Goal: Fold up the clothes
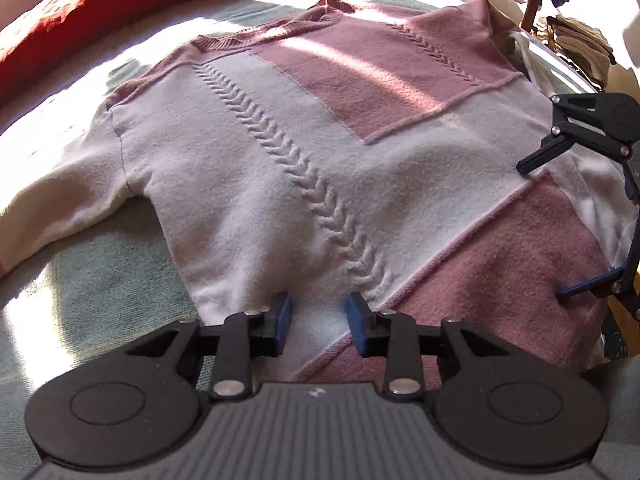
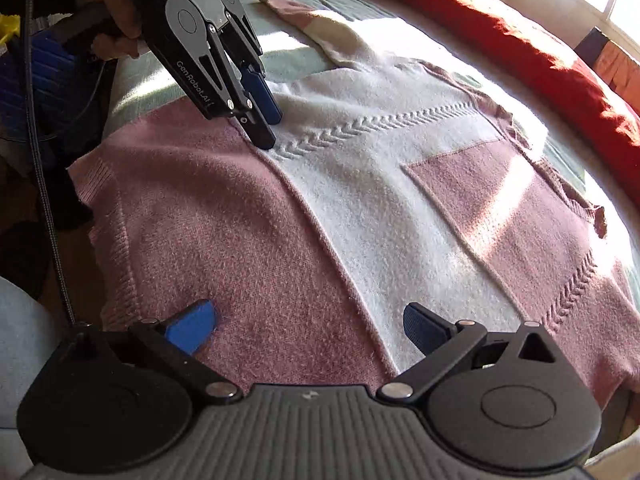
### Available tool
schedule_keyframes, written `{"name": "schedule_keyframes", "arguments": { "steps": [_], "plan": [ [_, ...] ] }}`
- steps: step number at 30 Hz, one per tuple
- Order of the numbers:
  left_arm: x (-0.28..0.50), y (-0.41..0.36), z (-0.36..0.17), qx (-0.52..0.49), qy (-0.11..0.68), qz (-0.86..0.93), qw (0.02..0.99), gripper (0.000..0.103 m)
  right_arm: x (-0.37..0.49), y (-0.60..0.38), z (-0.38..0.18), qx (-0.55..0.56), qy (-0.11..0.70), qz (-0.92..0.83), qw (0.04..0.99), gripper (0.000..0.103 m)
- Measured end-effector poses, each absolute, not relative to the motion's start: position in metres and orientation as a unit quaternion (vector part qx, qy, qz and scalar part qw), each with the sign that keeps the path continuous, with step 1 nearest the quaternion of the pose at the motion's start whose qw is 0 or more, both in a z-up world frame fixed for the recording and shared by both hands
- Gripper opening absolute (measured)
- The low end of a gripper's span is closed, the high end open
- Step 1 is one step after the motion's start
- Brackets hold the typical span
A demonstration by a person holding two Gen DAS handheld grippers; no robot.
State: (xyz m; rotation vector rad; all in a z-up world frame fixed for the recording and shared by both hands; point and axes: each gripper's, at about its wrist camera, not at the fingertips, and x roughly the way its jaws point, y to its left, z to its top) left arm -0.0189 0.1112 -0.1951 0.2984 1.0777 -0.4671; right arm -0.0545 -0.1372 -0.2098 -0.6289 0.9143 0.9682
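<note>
Sunlit pale green bedding (image 1: 100, 280) carried the pink-and-white patchwork knit sweater (image 1: 280, 152), spread flat on its front or back, collar toward the long red cushion (image 1: 100, 12), hem toward the person. From the left, one sleeve (image 1: 48, 196) lay stretched outward; the left gripper (image 1: 319, 320) stood on the hem beside the cable-stitch line, fingers slightly parted with white knit between them, nothing pinched. Further right, the right gripper (image 2: 310, 328) hovered splayed wide over the pink lower panel. Both sat at the hem, the sweater's long axis running away from them
</note>
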Motion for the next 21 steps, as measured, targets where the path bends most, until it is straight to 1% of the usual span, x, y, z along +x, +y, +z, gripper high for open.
{"name": "schedule_keyframes", "arguments": {
  "steps": [4,6,10,12,14,16,18,20,21],
  "plan": [
    [-0.028,0.116,-0.193,0.144,0.525,-0.216,0.810,0.033,-0.071,-0.173,-0.216,-0.265,0.445,0.428,0.741,0.103],
    [-0.033,0.115,-0.193,0.137,0.541,-0.213,0.802,0.025,-0.076,-0.183,-0.213,-0.265,0.456,0.415,0.741,0.103],
    [-0.041,0.111,-0.192,0.123,0.571,-0.209,0.784,0.026,-0.069,-0.189,-0.207,-0.237,0.475,0.386,0.754,0.103],
    [-0.046,0.109,-0.192,0.116,0.586,-0.207,0.775,0.034,-0.062,-0.188,-0.206,-0.222,0.480,0.377,0.760,0.103],
    [-0.050,0.107,-0.192,0.109,0.600,-0.204,0.766,0.033,-0.055,-0.187,-0.206,-0.214,0.482,0.370,0.765,0.103],
    [-0.049,0.117,-0.190,0.099,0.607,-0.193,0.765,0.025,-0.052,-0.189,-0.204,-0.212,0.480,0.367,0.768,0.103],
    [-0.045,0.131,-0.186,0.087,0.611,-0.180,0.766,0.007,-0.051,-0.194,-0.203,-0.217,0.480,0.362,0.769,0.103],
    [-0.042,0.139,-0.181,0.081,0.613,-0.172,0.767,0.007,-0.051,-0.199,-0.202,-0.221,0.480,0.359,0.769,0.103],
    [-0.043,0.134,-0.176,0.085,0.611,-0.179,0.767,0.011,-0.052,-0.202,-0.201,-0.223,0.479,0.358,0.770,0.103]
  ]
}}
